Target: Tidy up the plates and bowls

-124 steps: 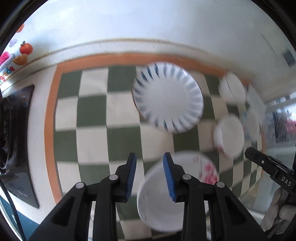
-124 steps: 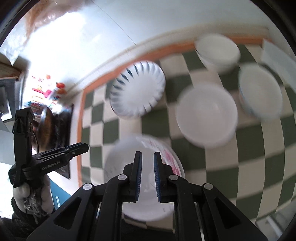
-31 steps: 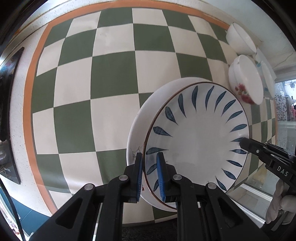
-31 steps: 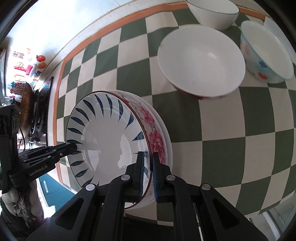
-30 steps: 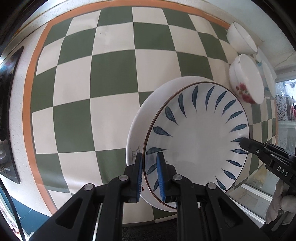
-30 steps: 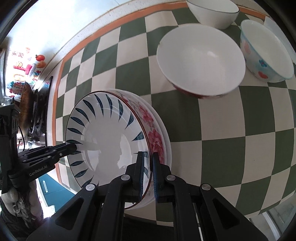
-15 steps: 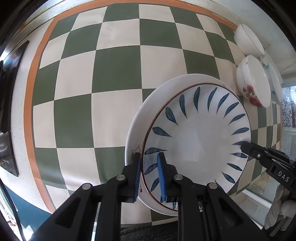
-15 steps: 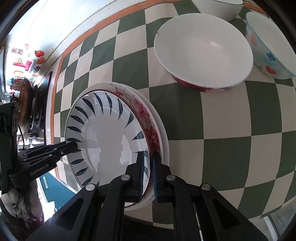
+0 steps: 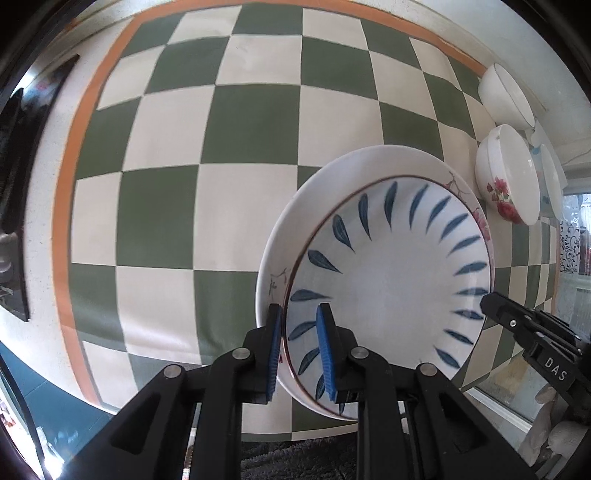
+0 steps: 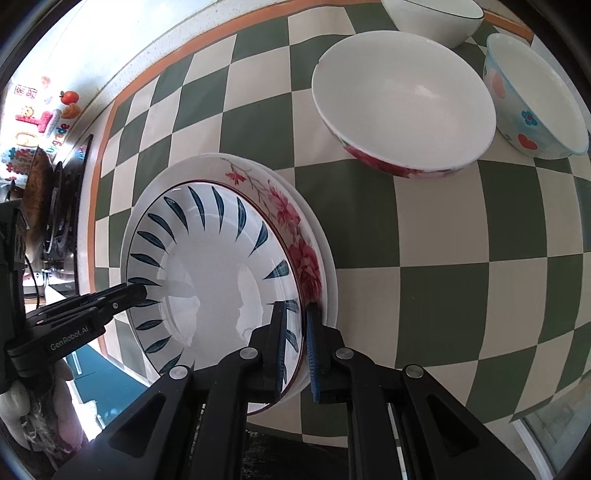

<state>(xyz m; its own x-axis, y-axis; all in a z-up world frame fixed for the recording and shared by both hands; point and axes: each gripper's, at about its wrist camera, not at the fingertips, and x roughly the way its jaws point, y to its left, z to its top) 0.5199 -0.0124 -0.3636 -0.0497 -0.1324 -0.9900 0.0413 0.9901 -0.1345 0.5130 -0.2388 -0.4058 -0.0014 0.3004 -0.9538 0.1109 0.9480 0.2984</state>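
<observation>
A blue-leaf plate (image 9: 391,280) (image 10: 207,266) rests inside a larger pink-flower plate (image 9: 295,229) (image 10: 291,218) on the green and cream checked cloth. My left gripper (image 9: 300,354) stands with its jaws a little apart around the blue-leaf plate's left rim. My right gripper (image 10: 295,347) stands around the opposite rim, jaws slightly apart. Each gripper shows in the other's view, the right one at the plate's right edge (image 9: 535,339) and the left one at its left edge (image 10: 92,314).
Three bowls stand at the far right: a red-flower bowl (image 10: 402,99) (image 9: 508,177), a plain white bowl (image 10: 432,18) (image 9: 504,96) and a light blue bowl with hearts (image 10: 535,96). A dark stove (image 10: 55,206) sits left of the cloth. The table's front edge is close below.
The blue-leaf plate has come down and settled into the pink-flower plate. Both grippers' jaws have widened slightly off its rim.
</observation>
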